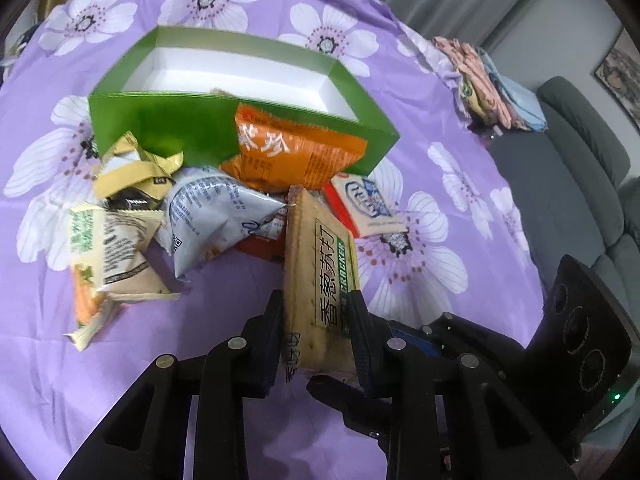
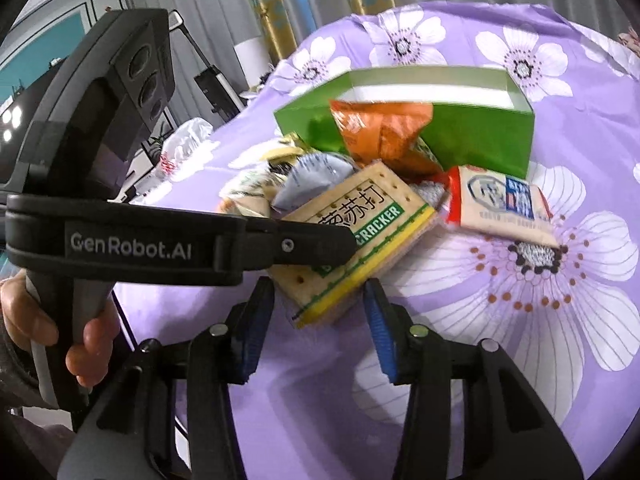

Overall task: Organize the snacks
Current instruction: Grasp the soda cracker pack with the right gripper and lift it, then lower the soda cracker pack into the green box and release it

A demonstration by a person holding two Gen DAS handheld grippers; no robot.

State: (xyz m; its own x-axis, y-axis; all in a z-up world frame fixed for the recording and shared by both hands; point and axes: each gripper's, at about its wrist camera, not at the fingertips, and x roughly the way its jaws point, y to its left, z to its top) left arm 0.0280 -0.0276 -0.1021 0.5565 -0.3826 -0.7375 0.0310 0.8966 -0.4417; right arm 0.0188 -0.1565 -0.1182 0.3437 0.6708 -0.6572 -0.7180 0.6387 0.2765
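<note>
The left gripper (image 1: 316,316) clamps a flat, glossy rectangular soda cracker packet (image 1: 320,264), long axis pointing away toward the snack pile. The right gripper (image 2: 320,312) stands part open, empty. Beyond, crinkly foil packets lean against a green cardboard box (image 1: 168,128) on the purple flowered cloth (image 1: 460,168).

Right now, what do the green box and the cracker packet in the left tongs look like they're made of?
Green box: seemingly thin cardboard, glossy green outside with soft reflections, plain white inside, with sharp folded edges.
Cracker packet: probably printed plastic film, slightly shiny, with a crimped end seal; it stays flat and stiff in the left tongs.
</note>
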